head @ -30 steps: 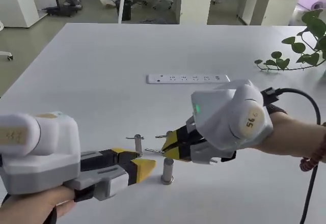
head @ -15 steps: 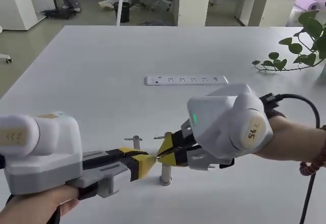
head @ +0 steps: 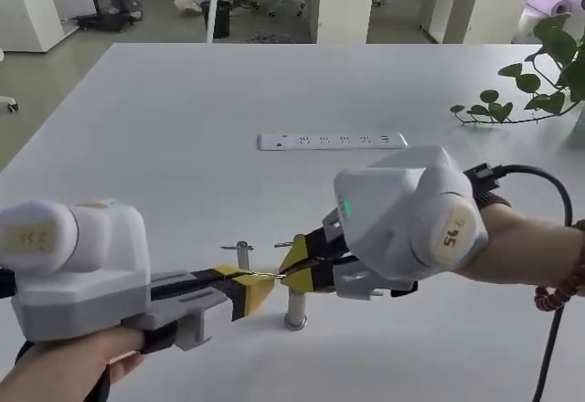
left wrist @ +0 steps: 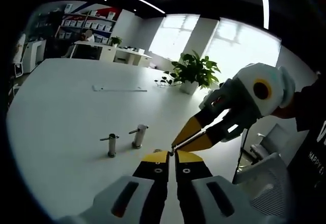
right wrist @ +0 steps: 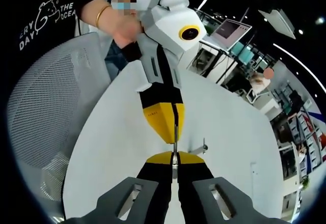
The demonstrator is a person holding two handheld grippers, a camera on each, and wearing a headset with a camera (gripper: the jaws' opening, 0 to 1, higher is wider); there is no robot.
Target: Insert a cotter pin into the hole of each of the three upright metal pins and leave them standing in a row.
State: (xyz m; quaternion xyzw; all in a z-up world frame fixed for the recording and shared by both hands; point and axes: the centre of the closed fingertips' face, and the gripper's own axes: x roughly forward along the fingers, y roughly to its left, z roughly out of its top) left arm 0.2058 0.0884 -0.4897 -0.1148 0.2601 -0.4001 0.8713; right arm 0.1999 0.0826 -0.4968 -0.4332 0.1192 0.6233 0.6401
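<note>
Left hand-held gripper [head: 259, 286] and right hand-held gripper [head: 292, 270] both sat clamped shut on opposite ends of one cotter pin [head: 272, 276], in air just above the front metal pin [head: 294, 309]; light, springy, slippery wire, so I'd pinch near its head.

The left gripper [left wrist: 170, 156] and right gripper [right wrist: 174, 159] have yellow-tipped black jaws and whitish-grey housings. The metal pins [left wrist: 111, 145] are silver, the worktop [head: 164, 146] plain white, the far plant [head: 535, 87] green.
</note>
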